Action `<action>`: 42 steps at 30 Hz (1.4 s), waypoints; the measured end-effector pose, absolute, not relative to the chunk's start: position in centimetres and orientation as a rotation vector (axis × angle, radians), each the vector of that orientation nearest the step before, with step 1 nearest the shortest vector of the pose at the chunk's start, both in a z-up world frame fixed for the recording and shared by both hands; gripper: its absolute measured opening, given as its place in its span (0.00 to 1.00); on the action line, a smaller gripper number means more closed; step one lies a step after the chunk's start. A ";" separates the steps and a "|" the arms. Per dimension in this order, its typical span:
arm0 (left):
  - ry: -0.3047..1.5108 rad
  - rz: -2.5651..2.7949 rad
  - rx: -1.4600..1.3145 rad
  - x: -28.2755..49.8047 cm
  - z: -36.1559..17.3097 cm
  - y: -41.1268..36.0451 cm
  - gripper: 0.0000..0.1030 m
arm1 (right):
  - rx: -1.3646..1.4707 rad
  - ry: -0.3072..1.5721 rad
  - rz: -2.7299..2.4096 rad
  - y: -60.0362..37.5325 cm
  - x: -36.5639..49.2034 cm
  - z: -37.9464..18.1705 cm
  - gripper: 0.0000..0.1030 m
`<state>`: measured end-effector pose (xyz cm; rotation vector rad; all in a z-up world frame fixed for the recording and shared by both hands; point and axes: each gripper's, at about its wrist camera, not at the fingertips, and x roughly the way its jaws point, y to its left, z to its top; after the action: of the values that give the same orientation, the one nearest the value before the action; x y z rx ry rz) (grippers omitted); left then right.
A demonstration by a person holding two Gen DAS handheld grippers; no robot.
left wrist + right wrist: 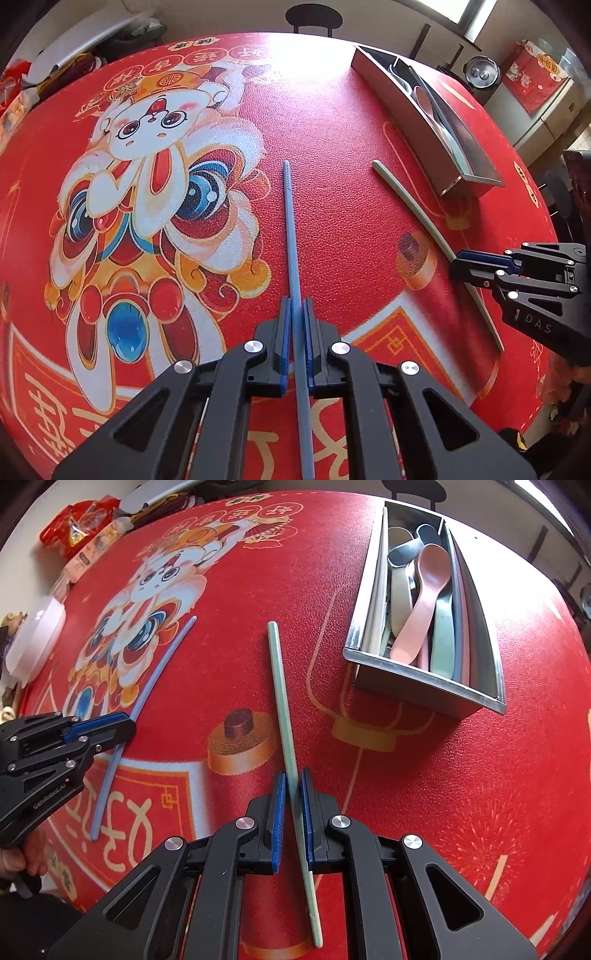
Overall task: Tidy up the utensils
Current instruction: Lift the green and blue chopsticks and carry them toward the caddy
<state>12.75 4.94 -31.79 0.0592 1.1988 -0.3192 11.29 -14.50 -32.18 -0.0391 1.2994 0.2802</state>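
Observation:
My left gripper [296, 301] is shut on a blue chopstick [290, 229], whose ridged tip points away over the red tablecloth [332, 147]. The same blue chopstick [155, 672] and left gripper [131, 729] show at the left of the right wrist view. My right gripper [293, 775] is shut on a pale green chopstick [280, 686]. In the left wrist view that green chopstick [402, 195] runs under the right gripper [456, 262] at the right edge. A steel utensil tray [351, 642] stands far right, holding a pink spoon [424, 602], grey and cream spoons and more chopsticks.
The tablecloth shows a big lion-dance cartoon [147, 184]. A white lidded bowl [35, 638] and snack packets [81, 520] sit at the table's far left edge. A dark chair [314, 18] stands beyond the table. A person's fingers [22, 860] hold the left gripper's handle.

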 end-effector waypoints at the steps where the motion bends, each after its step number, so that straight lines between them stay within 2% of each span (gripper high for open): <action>1: 1.198 -0.319 0.062 12.7 -31.8 4.9 0.08 | -0.052 1.296 0.279 -14.4 11.3 -32.2 0.09; 11: 1.208 -0.343 0.063 13.0 -31.8 4.8 0.06 | -0.117 1.275 0.271 -13.7 11.0 -32.1 0.09; 14: 1.227 -0.356 0.015 13.4 -31.7 5.5 0.05 | -0.078 1.282 0.285 -14.1 11.2 -32.0 0.06; 27: 1.198 -0.338 -0.180 13.0 -28.4 9.0 0.05 | 0.136 1.263 0.361 -15.4 10.6 -29.8 0.06; 36: 1.131 -0.388 -0.199 15.0 -25.1 7.1 0.05 | 0.264 1.118 0.335 -18.6 12.4 -24.5 0.06; 42: 1.122 -0.441 -0.243 18.2 -24.0 3.4 0.05 | 0.328 1.071 0.238 -22.6 15.2 -23.1 0.06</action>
<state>18.24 3.42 -24.05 -0.2432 1.1217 -0.4409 15.18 -22.64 -23.12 0.3284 1.0706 0.2382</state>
